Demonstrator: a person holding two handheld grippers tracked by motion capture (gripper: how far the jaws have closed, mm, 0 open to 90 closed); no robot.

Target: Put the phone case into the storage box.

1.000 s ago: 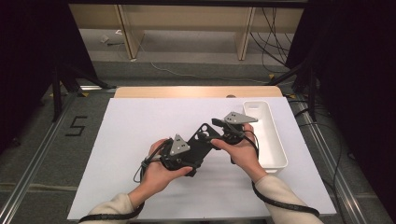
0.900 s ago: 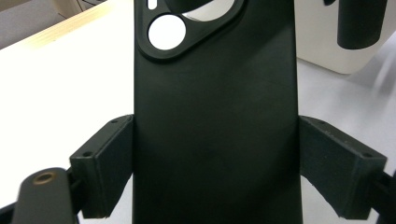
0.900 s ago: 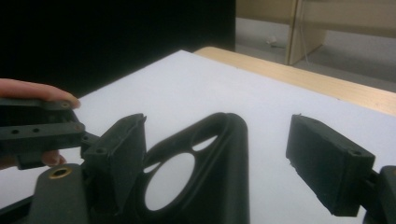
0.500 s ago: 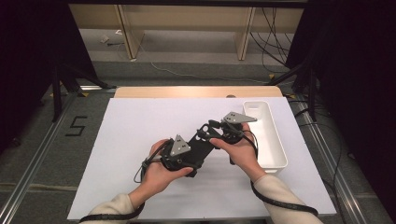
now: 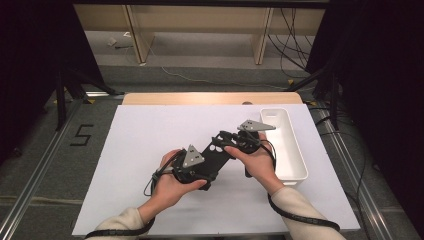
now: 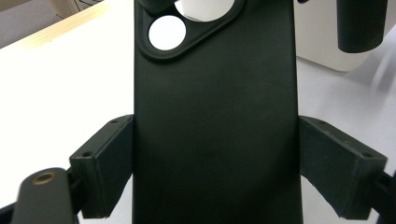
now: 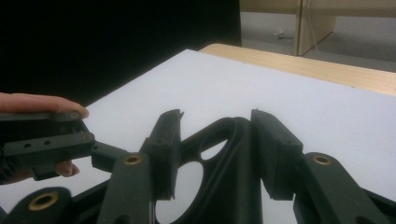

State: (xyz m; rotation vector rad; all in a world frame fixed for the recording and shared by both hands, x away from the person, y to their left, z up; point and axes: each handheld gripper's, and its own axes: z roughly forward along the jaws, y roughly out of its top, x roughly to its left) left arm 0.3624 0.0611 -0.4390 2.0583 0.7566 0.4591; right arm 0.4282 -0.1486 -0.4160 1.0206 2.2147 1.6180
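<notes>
Above the middle of the white surface [image 5: 150,150], a person holds one soft black phone case with round camera cut-outs [image 5: 216,152] in the air between two hand-held tools. The left tool [image 6: 215,158] is clamped across the width of the case near its plain lower end, its two pads [image 6: 105,163] pressed flat to the long edges (a grip that likely serves to steady the case while the other hand works on it). The right tool [image 7: 215,154] straddles the camera-window end, and its jaws have just been closing; the case's rim stands between the two pads [image 7: 163,149], but a sliver of gap appears on either side, so it seems not quite clenched on the case yet. The aim, by the look of it, is a second hold at the far end, so that the case can be passed over or carried off. One long white plastic tray [image 5: 290,150] lies along the right side of the surface, near the right hand [image 5: 260,162] and empty as far as can be seen, a probable destination. The left hand [image 5: 172,182] keeps its tool low and level. Counted: one case, one tray, two tools, two hands.
</notes>
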